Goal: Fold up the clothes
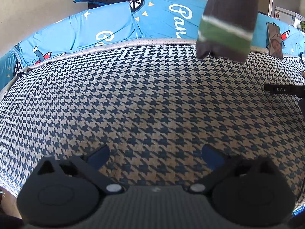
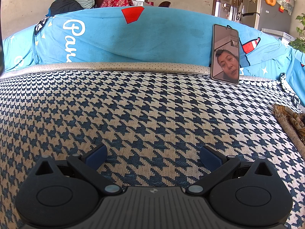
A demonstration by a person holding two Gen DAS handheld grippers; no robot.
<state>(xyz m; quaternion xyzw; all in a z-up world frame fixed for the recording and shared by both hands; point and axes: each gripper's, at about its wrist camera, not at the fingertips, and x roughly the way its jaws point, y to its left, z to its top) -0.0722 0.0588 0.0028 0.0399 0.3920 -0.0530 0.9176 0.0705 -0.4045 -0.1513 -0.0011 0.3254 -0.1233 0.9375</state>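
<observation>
1. Striped garment (image 1: 226, 21): green, dark grey and white bands, hanging in the air at the upper right of the left wrist view, lower hem just above the far edge of the seat. What holds it up lies out of frame. Absent from the right wrist view.
2. Likely soft, light and limp, prone to swinging and bunching; probably best taken at a corner or along the hem, pinching a single layer rather than the bunched middle.
3. Left gripper (image 1: 156, 156): blue pads spread wide, nothing between them, low over the houndstooth seat cover (image 1: 133, 99), well apart from the garment.
4. Right gripper (image 2: 153, 157): likewise spread and empty, over the same cover.
5. Black bar marked DAS (image 1: 284, 89) at the right edge of the left wrist view, probably part of the other tool.
6. Phone (image 2: 225, 54) propped upright against the blue printed backrest cover (image 2: 143, 38), screen lit.
7. Brown patterned cloth (image 2: 291, 122) lying at the right edge of the seat, possibly another piece awaiting folding.
</observation>
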